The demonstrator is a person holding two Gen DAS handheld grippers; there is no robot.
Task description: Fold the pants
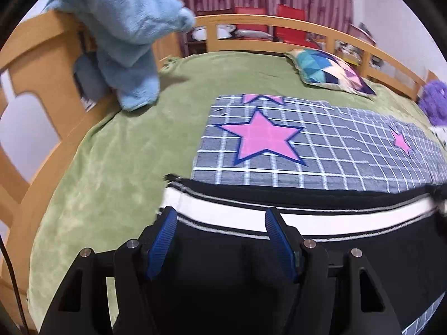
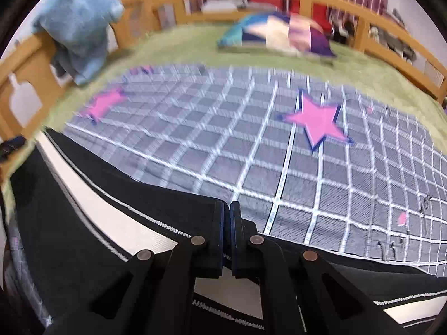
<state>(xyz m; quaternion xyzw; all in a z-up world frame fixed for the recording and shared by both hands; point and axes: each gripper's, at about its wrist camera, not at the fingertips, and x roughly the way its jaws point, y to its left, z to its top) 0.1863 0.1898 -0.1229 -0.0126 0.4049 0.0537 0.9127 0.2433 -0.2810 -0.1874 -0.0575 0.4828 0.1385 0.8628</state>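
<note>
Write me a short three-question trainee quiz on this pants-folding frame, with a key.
1. True or false: the left gripper has its jaws apart over the black pants.
2. Which lies directly under the pants? A) checked star sheet B) patchwork pillow C) blue plush blanket
3. Fill in: the right gripper is ____.

Key
1. True; no fabric is pinched between the blue pads.
2. A.
3. Shut, at the pants' far edge; whether cloth is caught between the jaws cannot be told.
</note>
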